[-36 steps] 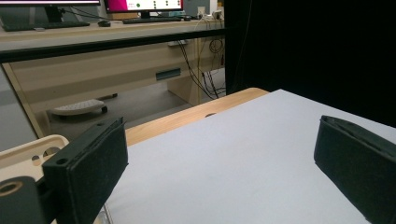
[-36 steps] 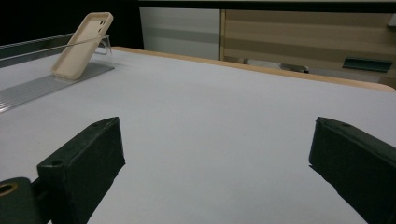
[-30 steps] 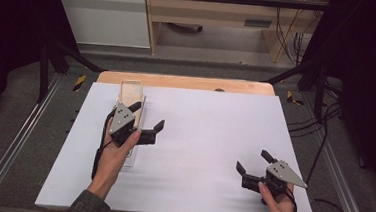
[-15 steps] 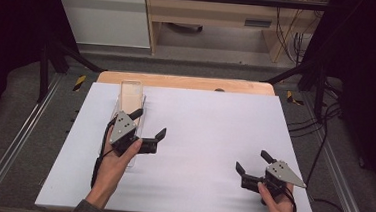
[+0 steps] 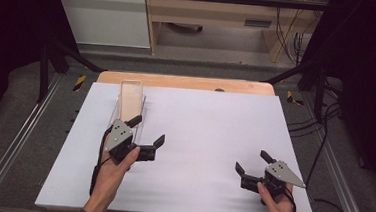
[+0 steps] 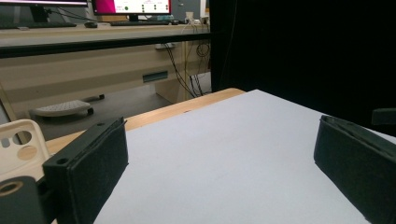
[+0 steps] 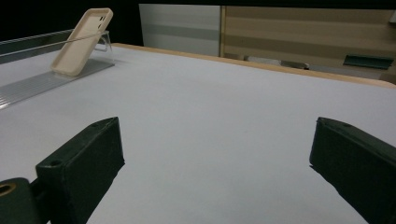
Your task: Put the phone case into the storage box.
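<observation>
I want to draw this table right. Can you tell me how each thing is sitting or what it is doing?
Phone case: beige, leaning tilted in the stand, held by nobody.
Clear stand: lying on the table near its far left corner.
Left gripper: jaws wide open, holding nothing, beside the stand.
Right gripper: jaws wide open, holding nothing, near the right front.

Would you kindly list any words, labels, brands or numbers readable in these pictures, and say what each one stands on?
None can be read.
The monitor on the far desk in the left gripper view shows coloured panels with writing too small and blurred to read.
The beige phone case shows no print.
</observation>
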Motion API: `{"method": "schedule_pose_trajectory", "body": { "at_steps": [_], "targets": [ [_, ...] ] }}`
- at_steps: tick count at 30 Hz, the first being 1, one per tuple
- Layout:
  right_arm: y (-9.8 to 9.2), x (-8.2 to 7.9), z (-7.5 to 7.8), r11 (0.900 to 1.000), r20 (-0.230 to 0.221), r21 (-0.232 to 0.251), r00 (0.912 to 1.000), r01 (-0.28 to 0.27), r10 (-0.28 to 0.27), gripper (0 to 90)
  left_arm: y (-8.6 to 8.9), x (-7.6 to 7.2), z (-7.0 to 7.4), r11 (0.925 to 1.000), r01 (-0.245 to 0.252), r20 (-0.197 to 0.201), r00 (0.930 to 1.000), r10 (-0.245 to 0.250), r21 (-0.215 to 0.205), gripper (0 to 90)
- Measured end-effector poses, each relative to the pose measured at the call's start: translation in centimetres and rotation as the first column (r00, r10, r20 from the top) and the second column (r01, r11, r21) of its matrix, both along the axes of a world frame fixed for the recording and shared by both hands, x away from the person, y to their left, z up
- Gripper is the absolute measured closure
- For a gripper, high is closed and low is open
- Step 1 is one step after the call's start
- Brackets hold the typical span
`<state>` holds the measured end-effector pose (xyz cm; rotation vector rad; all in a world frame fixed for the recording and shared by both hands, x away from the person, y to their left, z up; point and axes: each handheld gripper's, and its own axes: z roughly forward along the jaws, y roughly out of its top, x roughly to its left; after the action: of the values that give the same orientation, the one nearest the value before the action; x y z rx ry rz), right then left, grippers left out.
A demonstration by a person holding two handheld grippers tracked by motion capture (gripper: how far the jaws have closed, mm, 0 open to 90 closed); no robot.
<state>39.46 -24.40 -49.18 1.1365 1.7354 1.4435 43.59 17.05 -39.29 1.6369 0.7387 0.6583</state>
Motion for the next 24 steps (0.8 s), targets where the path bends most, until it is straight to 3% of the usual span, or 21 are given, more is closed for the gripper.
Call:
{"method": "schedule_pose_trajectory", "body": {
  "at_steps": [8,24],
  "targets": [
    [0.0,0.0,0.0,1.0,0.0,-0.003,1.0,-0.001,0.001,2.8,1.5,-0.6,0.6,0.9996,-0.024,0.019,0.9995,0.024,-0.013,2.6],
    [0.1,0.0,0.0,1.0,-0.002,-0.01,1.0,-0.004,0.004,2.9,6.2,-1.9,1.8,0.9931,-0.105,0.049,0.993,0.107,-0.052,2.6]
  ]
}}
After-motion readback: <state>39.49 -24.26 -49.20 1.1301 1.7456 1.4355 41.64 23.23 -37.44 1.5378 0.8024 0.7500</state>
